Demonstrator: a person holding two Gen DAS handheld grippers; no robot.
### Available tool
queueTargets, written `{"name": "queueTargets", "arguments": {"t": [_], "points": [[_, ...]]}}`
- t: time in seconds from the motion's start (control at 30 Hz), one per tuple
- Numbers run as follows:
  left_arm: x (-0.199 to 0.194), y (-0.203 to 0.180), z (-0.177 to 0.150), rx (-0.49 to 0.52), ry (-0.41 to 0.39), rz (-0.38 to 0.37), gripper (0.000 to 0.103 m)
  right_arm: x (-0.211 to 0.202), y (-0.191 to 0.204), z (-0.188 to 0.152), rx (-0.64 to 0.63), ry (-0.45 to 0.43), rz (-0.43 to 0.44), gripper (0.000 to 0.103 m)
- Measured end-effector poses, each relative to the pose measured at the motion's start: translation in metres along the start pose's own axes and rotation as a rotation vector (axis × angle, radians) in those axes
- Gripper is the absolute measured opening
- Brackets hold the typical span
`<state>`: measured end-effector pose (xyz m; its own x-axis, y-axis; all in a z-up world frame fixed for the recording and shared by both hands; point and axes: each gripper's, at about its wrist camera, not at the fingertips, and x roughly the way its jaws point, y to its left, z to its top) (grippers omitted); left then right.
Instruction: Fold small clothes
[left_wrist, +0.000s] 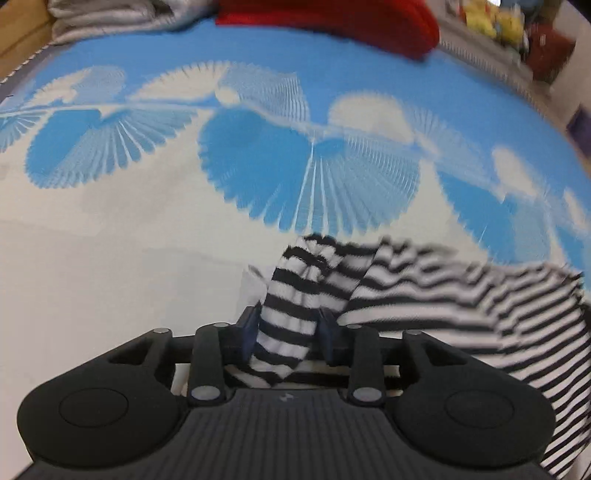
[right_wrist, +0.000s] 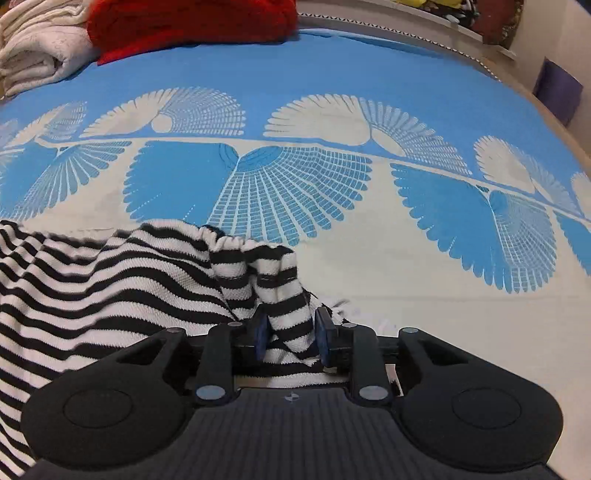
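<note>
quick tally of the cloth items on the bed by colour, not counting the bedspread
black-and-white striped garment: 1, pinched by the left gripper and the right gripper
red garment: 1
white folded cloth: 1
total: 3

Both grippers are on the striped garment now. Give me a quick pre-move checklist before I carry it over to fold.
1. Left gripper has fabric: ok, a bunched edge of the striped garment sits between its fingers.
2. Right gripper has fabric: ok, a gathered striped edge is pinched between its fingers.
3. Cloth hangs evenly between the two grips: cannot tell, it sags in wrinkles and the left view is blurred.
4. Landing area on the blue-and-white bedspread ahead: ok, bare in both views.
5. Red cloth and white folded pile out of the way: ok, both lie at the far edge.
6. Garment's lower hem free: cannot tell, hidden below the grippers.
</note>
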<state>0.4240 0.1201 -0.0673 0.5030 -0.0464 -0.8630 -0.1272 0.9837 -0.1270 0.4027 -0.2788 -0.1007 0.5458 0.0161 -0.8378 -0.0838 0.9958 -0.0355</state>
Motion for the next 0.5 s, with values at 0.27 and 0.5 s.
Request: {"name": "queueTargets", "arguments": {"t": [0.27, 0.5], "points": [[-0.071, 0.021, -0.007, -0.082, -0.071, -0.086, 0.049, -0.082, -0.045, -0.009, 0.29, -0.148, 0.156, 0.037], [-0.129, 0.054, -0.066, -0.159, -0.079, -0.147, 0.048, -0.139, -0.089, -0.06, 0.433, -0.127, 0.157, 0.04]]}}
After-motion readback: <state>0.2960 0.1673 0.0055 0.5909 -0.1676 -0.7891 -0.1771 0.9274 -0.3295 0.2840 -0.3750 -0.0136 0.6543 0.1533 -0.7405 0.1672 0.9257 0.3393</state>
